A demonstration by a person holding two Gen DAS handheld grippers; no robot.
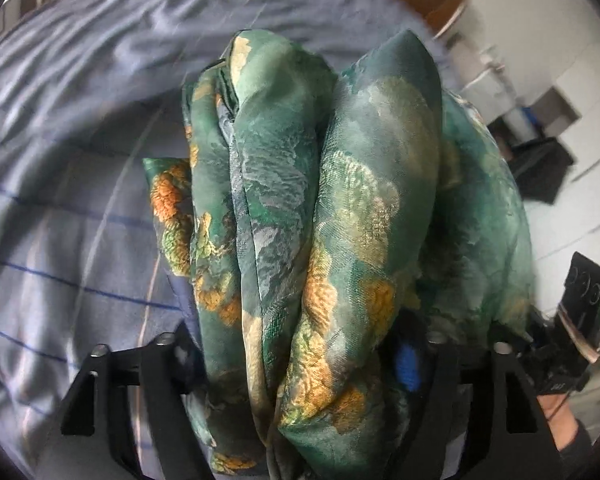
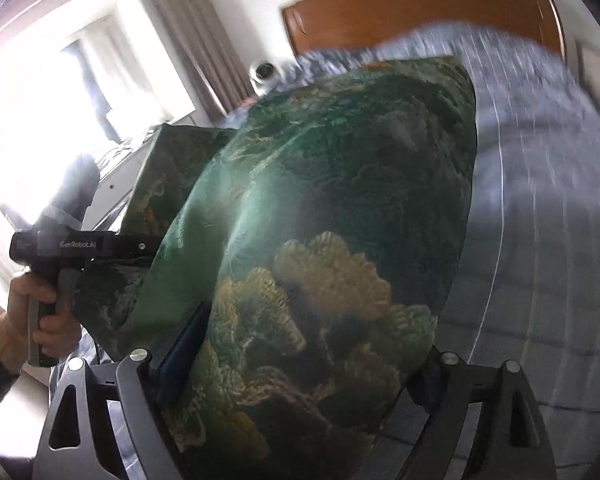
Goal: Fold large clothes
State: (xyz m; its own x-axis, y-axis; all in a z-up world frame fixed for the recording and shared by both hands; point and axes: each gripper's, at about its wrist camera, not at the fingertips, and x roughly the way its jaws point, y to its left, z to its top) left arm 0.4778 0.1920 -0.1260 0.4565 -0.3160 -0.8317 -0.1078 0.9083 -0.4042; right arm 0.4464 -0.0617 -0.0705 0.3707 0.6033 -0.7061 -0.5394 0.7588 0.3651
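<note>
Holding a bunched green flowered garment (image 1: 312, 216) above a blue striped bedsheet (image 1: 60, 240). Left gripper (image 1: 300, 360) standing wide, filled with thick folds. Right gripper (image 2: 292, 364) likewise gaping around the cloth.

Bunched green floral garment (image 1: 320, 208) fills the gap ahead of your left gripper (image 1: 304, 364); open striped bedsheet (image 1: 60, 240) lies to its left. Wooden headboard (image 2: 420, 12) bounds the bed's far edge; sheet right of your right gripper (image 2: 296, 364) is free.
</note>
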